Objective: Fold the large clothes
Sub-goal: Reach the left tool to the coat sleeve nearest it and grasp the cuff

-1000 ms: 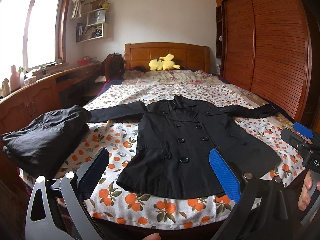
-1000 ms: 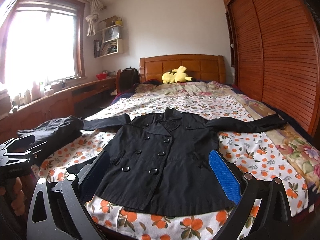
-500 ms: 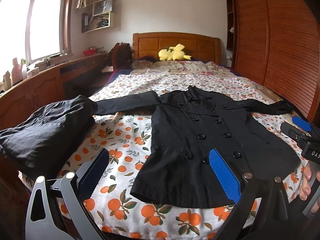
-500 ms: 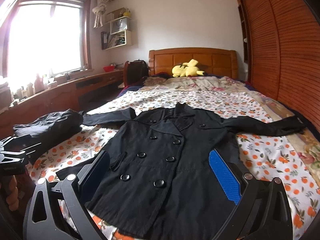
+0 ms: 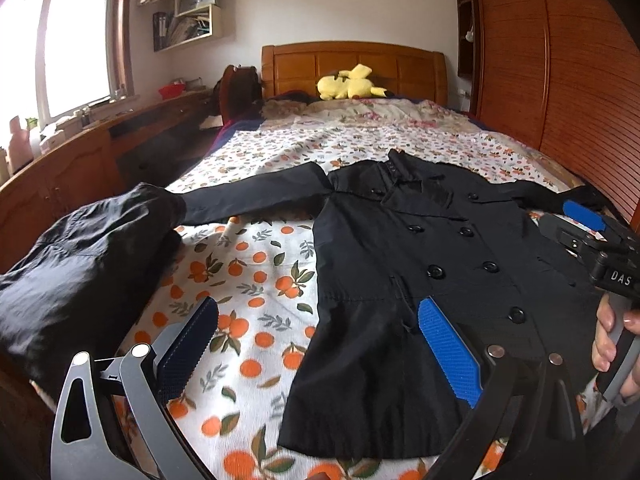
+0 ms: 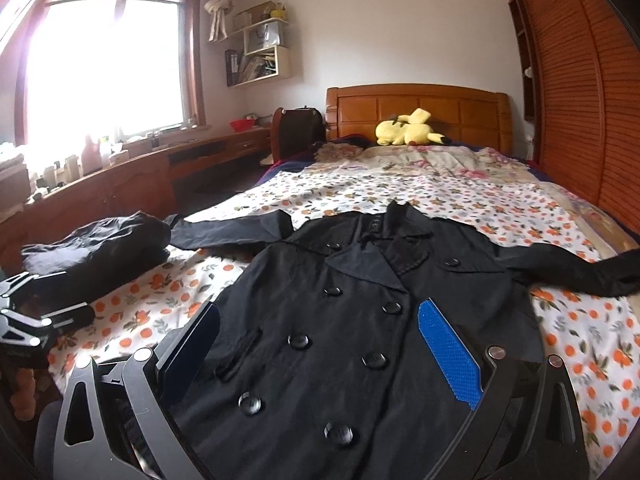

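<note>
A black double-breasted coat (image 5: 432, 264) (image 6: 360, 320) lies flat and face up on the orange-print bedspread (image 5: 256, 268), both sleeves spread out sideways. My left gripper (image 5: 316, 340) hovers open above the coat's lower left hem, nothing between its fingers. My right gripper (image 6: 316, 344) hangs open over the coat's front buttons, also empty. The right gripper shows at the right edge of the left wrist view, held by a hand (image 5: 608, 336). At the left edge of the right wrist view, the left gripper's dark frame is visible.
A folded black garment (image 5: 84, 256) (image 6: 96, 248) sits on the bed's left edge, touching the coat's left sleeve end. A yellow plush toy (image 5: 352, 86) lies by the wooden headboard (image 6: 416, 110). A wooden desk (image 6: 132, 184) runs along the left, a slatted wardrobe (image 5: 560, 72) along the right.
Both grippers have moved forward and lower toward the coat, which now fills more of each view. Both stay open and empty; the coat has not moved.
</note>
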`<state>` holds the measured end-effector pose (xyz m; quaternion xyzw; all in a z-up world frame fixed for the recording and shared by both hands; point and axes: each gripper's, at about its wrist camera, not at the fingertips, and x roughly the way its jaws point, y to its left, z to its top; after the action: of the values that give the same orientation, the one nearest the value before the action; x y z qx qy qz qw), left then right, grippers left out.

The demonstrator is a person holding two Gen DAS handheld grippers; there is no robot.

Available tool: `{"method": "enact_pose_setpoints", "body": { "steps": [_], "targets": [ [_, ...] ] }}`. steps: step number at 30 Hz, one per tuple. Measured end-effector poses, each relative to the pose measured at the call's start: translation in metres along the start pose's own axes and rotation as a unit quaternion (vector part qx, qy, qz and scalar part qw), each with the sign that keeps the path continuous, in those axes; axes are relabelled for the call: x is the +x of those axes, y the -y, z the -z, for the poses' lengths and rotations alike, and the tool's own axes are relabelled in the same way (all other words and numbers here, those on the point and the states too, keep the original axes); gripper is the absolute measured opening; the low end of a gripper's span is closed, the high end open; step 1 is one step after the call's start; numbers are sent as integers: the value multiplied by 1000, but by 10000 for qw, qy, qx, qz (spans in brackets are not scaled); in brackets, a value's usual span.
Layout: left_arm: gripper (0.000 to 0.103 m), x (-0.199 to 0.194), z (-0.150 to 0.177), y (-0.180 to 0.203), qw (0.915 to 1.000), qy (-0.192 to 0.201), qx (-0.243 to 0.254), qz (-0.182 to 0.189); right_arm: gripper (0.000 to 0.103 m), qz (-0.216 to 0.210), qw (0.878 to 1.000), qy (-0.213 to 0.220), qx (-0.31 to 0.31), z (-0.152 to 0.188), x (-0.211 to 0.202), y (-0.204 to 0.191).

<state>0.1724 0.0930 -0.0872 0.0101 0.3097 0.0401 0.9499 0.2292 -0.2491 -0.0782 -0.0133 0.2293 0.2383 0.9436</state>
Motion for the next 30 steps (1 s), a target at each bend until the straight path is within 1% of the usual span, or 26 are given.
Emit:
{"method": "enact_pose_setpoints", "body": {
  "steps": [7,9,11,16,18,22,30],
  "targets": [
    [101,45,-12,-17,9997,-178,-109,-133,96,-116,9996,-187,-167,-3,51,-6],
    [101,61,-17,-24,9992,-261,-96,-281,96,-140,9993,-275,-216,0,66,-6],
    [101,75,-21,-32,9988,-308,-123,-350,96,-151,9989,-379,-251,5,80,-4],
    [101,107,-33,-52,9976,-493,-202,-434,96,-291,9972,-676,-107,21,102,5],
    [101,126,-41,-59,9973,-628,-221,-310,96,-344,9967,-734,-49,22,105,6],
    [101,165,-57,-72,9957,-840,-381,-87,96,-367,9970,-678,-40,21,104,6],
    [101,220,-91,-85,9933,-893,-717,155,96,-363,9970,-681,-25,23,105,6]
  ]
}}
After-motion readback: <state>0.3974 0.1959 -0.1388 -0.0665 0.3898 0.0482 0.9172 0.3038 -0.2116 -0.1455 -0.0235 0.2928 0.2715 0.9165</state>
